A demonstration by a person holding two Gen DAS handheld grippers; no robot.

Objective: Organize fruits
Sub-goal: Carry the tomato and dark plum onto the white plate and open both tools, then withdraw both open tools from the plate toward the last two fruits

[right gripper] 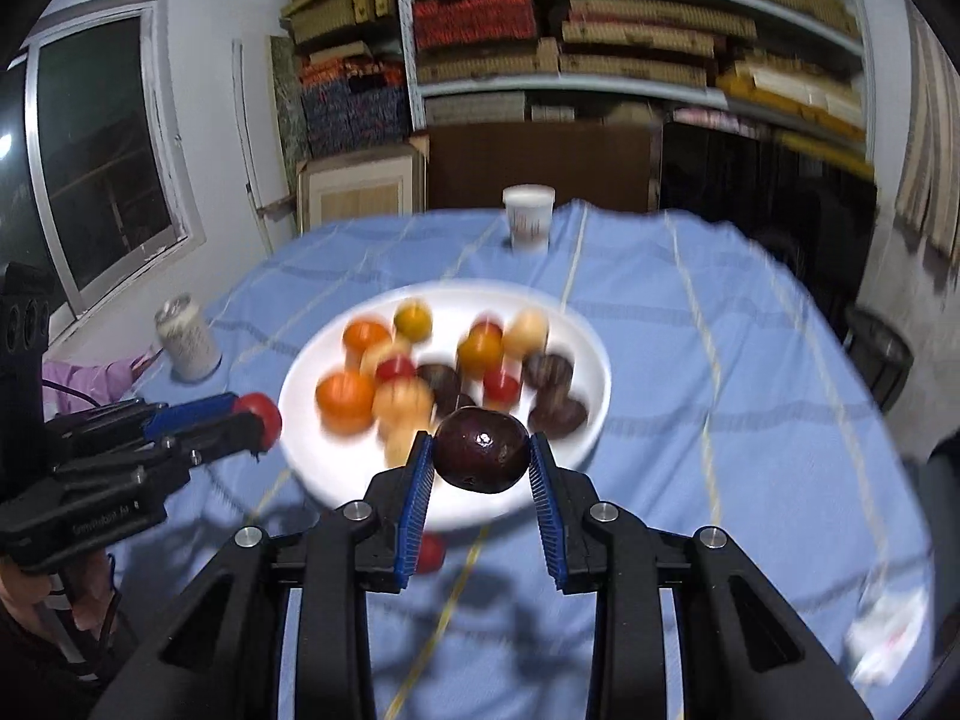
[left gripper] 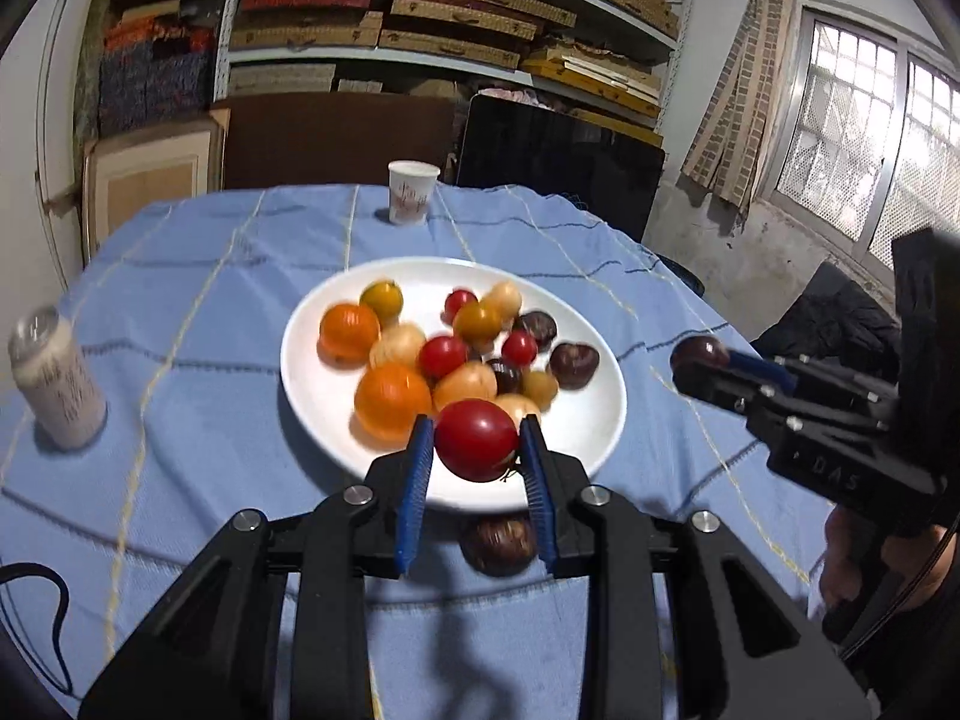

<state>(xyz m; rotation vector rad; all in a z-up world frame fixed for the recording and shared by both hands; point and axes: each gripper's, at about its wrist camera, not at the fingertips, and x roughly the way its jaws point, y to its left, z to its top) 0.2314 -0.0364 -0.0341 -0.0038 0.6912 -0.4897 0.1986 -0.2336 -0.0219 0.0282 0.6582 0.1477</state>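
A white plate (left gripper: 594, 420) on the blue tablecloth holds several fruits: oranges, small red tomatoes, pale yellow fruits and dark purple ones. My left gripper (left gripper: 477, 447) is shut on a red tomato (left gripper: 477, 447) above the plate's near rim; it also shows in the right wrist view (right gripper: 261, 417). My right gripper (right gripper: 482, 450) is shut on a dark purple fruit (right gripper: 482, 450) above the plate's (right gripper: 312, 468) near edge; it shows in the left wrist view (left gripper: 699, 354) to the right of the plate. A dark fruit (left gripper: 498, 543) lies on the cloth below my left gripper.
A white can (left gripper: 57, 384) stands on the cloth left of the plate. A paper cup (left gripper: 411, 192) stands at the table's far edge. A small red fruit (right gripper: 431, 552) lies on the cloth near the plate. Shelves of boxes fill the back wall.
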